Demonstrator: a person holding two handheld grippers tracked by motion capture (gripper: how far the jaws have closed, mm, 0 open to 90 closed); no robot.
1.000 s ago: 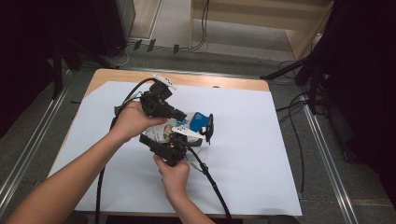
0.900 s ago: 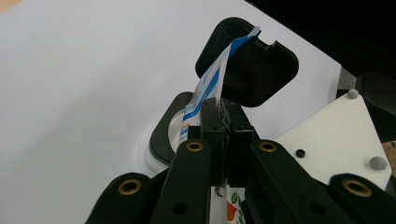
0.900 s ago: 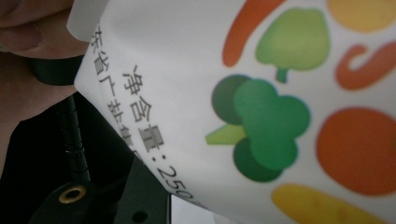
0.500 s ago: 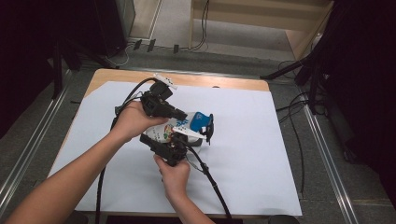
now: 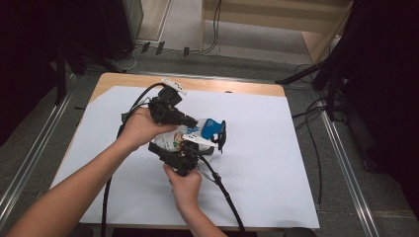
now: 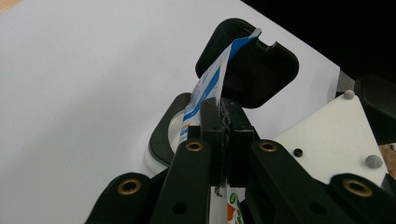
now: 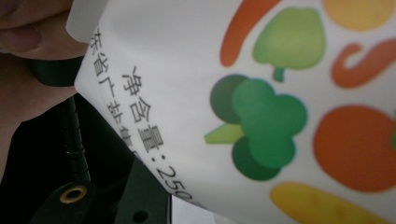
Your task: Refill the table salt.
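Pouch (image 5: pixel 197 136), white with blue top and vegetable print, pinched by left tool (image 6: pixel 223 114); right tool unclear

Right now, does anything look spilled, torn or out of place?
Nothing looks spilled or torn. The pouch hangs between both grippers: the left gripper pinches its blue-and-white edge, the right gripper is at its printed side. The white sheet looks clean.

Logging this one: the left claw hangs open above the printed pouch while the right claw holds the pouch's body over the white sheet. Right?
Not quite. The left claw is shut on the printed pouch, pinching its blue-and-white top edge, as the left gripper view shows. The rest stands: the right claw holds the pouch's body over the white sheet.
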